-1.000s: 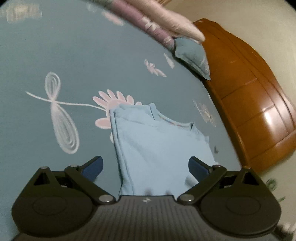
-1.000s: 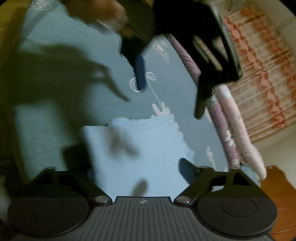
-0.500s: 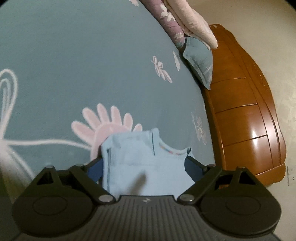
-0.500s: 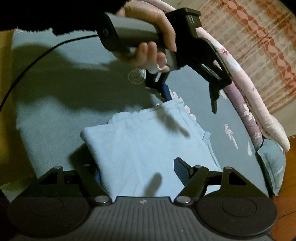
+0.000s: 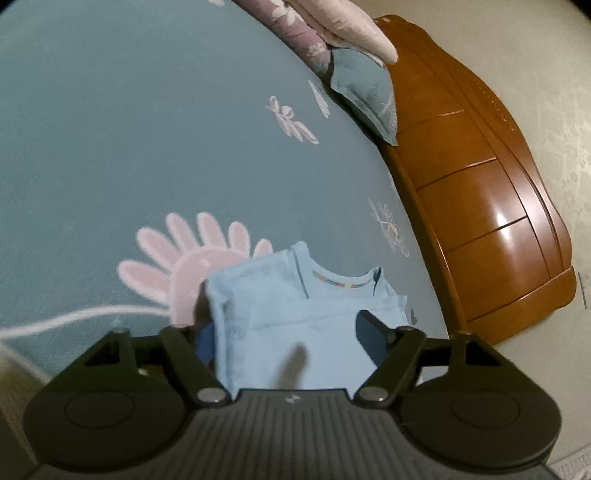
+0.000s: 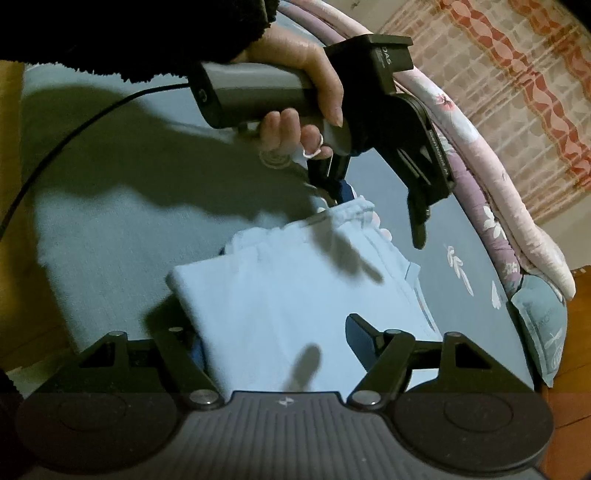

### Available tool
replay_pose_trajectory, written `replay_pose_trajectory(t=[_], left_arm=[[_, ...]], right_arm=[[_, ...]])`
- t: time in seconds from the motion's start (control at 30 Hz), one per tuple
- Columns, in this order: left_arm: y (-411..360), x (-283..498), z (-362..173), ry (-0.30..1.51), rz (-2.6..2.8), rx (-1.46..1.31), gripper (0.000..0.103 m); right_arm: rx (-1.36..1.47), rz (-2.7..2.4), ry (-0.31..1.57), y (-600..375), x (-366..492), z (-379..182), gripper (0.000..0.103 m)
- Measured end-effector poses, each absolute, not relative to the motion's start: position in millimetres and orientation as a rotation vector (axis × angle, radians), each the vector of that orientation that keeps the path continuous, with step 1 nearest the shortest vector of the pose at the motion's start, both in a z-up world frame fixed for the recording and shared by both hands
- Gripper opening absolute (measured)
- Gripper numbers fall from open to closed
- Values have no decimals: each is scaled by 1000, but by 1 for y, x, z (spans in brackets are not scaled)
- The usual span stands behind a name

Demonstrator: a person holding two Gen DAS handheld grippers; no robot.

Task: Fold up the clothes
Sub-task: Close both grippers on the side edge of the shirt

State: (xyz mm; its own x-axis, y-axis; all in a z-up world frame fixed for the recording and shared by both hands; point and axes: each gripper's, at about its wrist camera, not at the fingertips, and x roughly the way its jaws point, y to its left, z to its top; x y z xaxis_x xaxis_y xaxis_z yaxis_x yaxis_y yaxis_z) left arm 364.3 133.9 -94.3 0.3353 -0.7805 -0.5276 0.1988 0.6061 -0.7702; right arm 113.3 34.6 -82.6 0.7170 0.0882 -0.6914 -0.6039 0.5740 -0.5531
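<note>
Garment: one light-blue shirt (image 5: 295, 317), partly folded, lying flat on the bed near its wooden end; collar trim striped in several colours.
Bedspread: one teal cover (image 5: 147, 129) with pink flower prints, under the shirt.
Left gripper (image 5: 284, 338): jaws closing, one finger at the shirt's left edge, the other over the cloth; the shirt is between them, pads not yet pressing, as far as this view allows.
Right gripper (image 6: 275, 345): jaws closing, straddling the near end of the shirt, no pinch visible.
Hands: one hand (image 6: 299, 92) in a dark sleeve, holding the left gripper's handle.
Pillows: one teal pillow (image 5: 364, 92).
Quilts: one rolled pink quilt (image 5: 332, 26).
Footboard: one, wooden (image 5: 480, 206).
</note>
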Motion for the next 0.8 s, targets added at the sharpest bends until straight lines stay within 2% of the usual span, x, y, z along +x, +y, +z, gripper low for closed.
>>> replay_pose_trajectory(t=[0.07,0.13,0.2,0.27,0.3,0.33,0.37,0.47,0.8], left_arm=[[143,357,-98,1048,-710,-687,60],[149,352,-101,1048,-702,-686,45],[150,355,-105,1060,-683,-698,39],[150,358,-106,1071,-654,-687,27],[150,358,-108,1077,-632,-680,18],[150,358,-109,1085,-603,-680,9],[152,356,-110,1089,-584,-693,9],[149,350,-106,1076,-543,-666,9],[120,350,-61,1069,-476,-486,4]], right_arm=[[-874,447,661,36,103,-84,69],[-877,454,647,36,95,-84,61],[-885,467,631,38,89,-85,55],[-896,475,614,40,84,-87,47],[-901,480,605,41,82,-87,44],[-906,484,596,42,79,-88,35],[-912,492,593,42,76,-90,21],[-933,503,572,43,69,-97,13],[-781,504,542,22,65,-74,10]])
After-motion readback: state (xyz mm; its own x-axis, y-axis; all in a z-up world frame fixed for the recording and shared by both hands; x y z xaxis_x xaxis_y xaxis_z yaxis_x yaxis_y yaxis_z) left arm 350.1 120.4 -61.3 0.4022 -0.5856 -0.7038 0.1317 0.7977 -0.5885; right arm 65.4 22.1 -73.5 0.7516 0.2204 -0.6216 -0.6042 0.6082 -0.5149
